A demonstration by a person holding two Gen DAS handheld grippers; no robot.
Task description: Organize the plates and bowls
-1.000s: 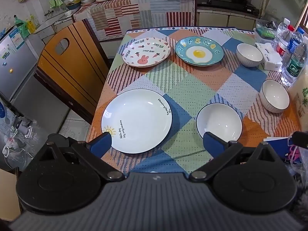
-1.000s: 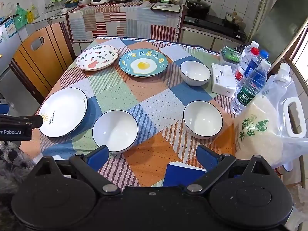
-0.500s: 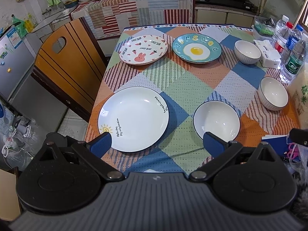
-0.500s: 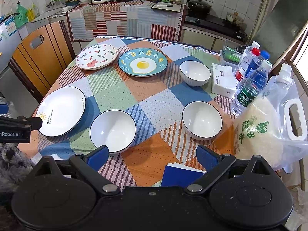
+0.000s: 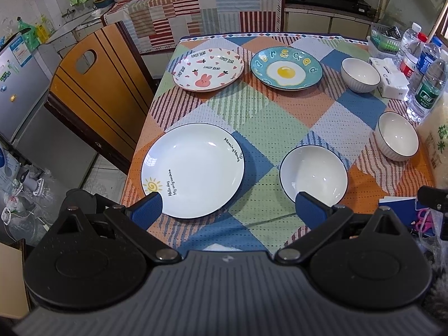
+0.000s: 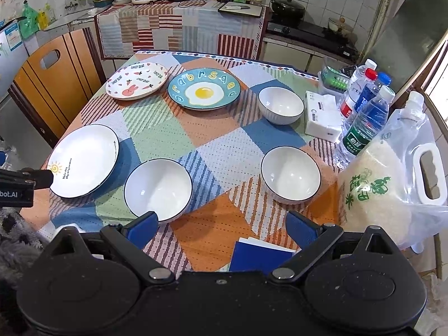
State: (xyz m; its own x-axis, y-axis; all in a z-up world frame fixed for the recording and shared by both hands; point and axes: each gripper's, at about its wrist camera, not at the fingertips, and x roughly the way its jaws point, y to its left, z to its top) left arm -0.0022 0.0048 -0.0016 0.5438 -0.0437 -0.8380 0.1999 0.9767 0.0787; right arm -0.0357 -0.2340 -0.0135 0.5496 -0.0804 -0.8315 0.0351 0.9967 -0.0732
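On the patchwork tablecloth lie three plates: a white sun plate (image 5: 193,169) (image 6: 84,159) near the front left, a pink rabbit plate (image 5: 208,68) (image 6: 137,80) and a teal fried-egg plate (image 5: 285,68) (image 6: 203,89) at the back. Three white bowls stand apart: a front one (image 5: 313,172) (image 6: 158,189), a right one (image 5: 397,135) (image 6: 290,174) and a far one (image 5: 360,74) (image 6: 280,105). My left gripper (image 5: 227,210) hovers open above the table's front edge, between the sun plate and the front bowl. My right gripper (image 6: 222,228) hangs open and empty over the front edge.
Water bottles (image 6: 364,112), a tissue pack (image 6: 322,116) and a bag of rice (image 6: 383,187) crowd the right edge. A blue booklet (image 6: 257,254) lies at the front edge. A wooden chair (image 5: 95,84) stands left of the table; kitchen counters (image 6: 182,25) are behind.
Both grippers drifted slightly; the left view has pulled back a little from the table. No dish moved and both jaws stay open.
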